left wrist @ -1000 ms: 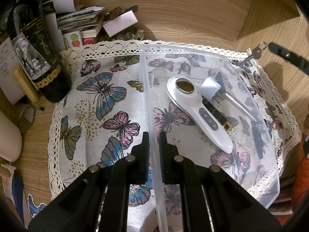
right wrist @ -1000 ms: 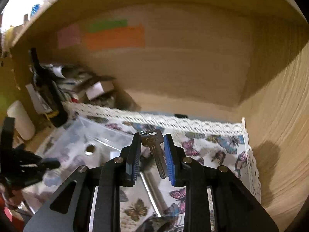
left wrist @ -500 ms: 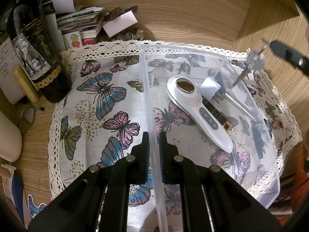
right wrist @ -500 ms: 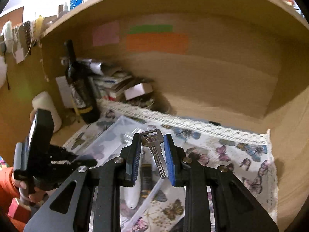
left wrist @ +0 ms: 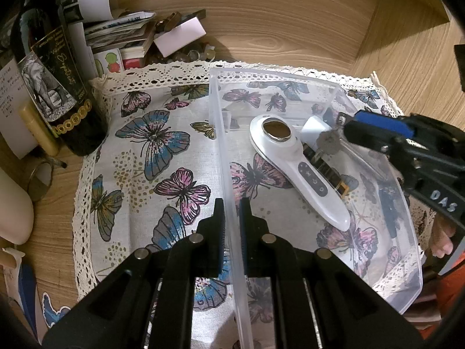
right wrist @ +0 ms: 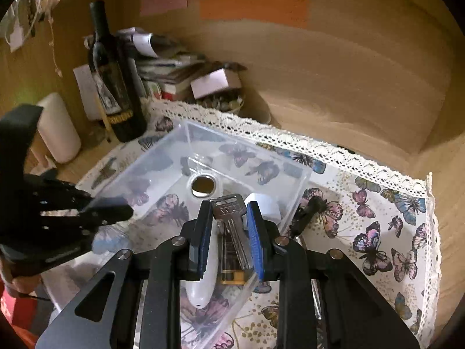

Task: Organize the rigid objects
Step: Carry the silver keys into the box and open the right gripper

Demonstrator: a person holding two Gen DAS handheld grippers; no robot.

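Note:
A clear plastic bin [left wrist: 276,72] stands on a butterfly cloth [left wrist: 159,145]. My left gripper [left wrist: 231,206] is shut on the bin's left wall near the front. In the bin lie a white handheld device [left wrist: 290,157], a white plug [left wrist: 312,128] and a black and gold lighter [left wrist: 325,171]. My right gripper [right wrist: 229,208] is shut on a silver key [right wrist: 231,218], head pointing away from me. It hangs over the bin's right half, above the lighter and plug. From the left wrist view the right gripper [left wrist: 347,128] comes in from the right with the key [left wrist: 328,142].
A dark wine bottle [left wrist: 55,87] stands at the cloth's back left, beside a pile of papers and small boxes [left wrist: 130,29]. A screwdriver [right wrist: 308,212] lies on the cloth right of the bin. Wooden walls close the back and right. A white cylinder [right wrist: 58,128] stands left.
My right gripper has come down and leftward with the key, from over the cloth's right edge to over the bin. The left gripper and the bin have not moved.

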